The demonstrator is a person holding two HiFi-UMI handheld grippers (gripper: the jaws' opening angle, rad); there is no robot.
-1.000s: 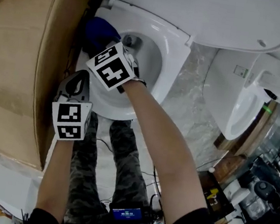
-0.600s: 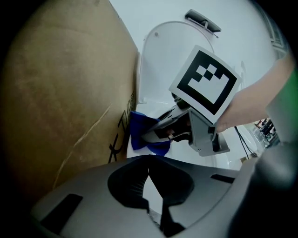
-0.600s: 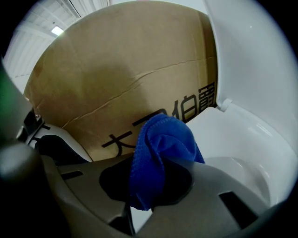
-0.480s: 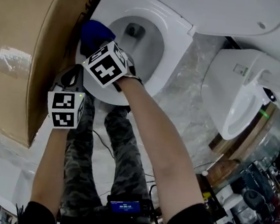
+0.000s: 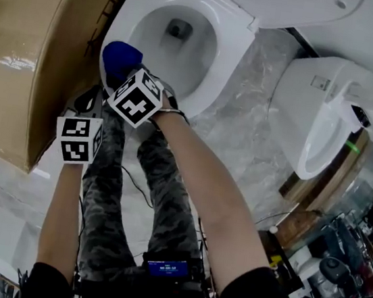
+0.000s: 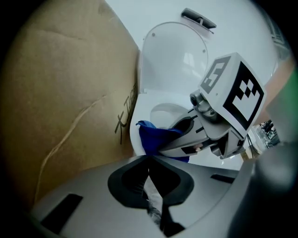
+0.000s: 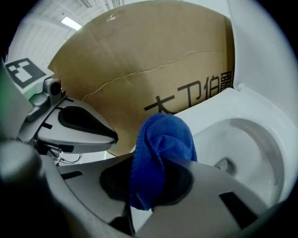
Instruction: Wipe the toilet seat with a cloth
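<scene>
The white toilet seat lies down over the bowl, with the lid raised behind it. My right gripper is shut on a bunched blue cloth that presses on the seat's front-left rim. In the right gripper view the cloth bulges out of that gripper, over the seat. My left gripper hangs shut and empty just left of the right one, off the seat. The left gripper view shows its jaws closed, with the cloth ahead.
A large cardboard box stands tight against the toilet's left side. A second white toilet sits to the right across the marble floor. The person's legs in camouflage trousers are below the bowl. Clutter fills the lower right corner.
The right gripper and the blue cloth have slid along the left rim towards the seat's front. The left gripper has followed beside them, still shut.
</scene>
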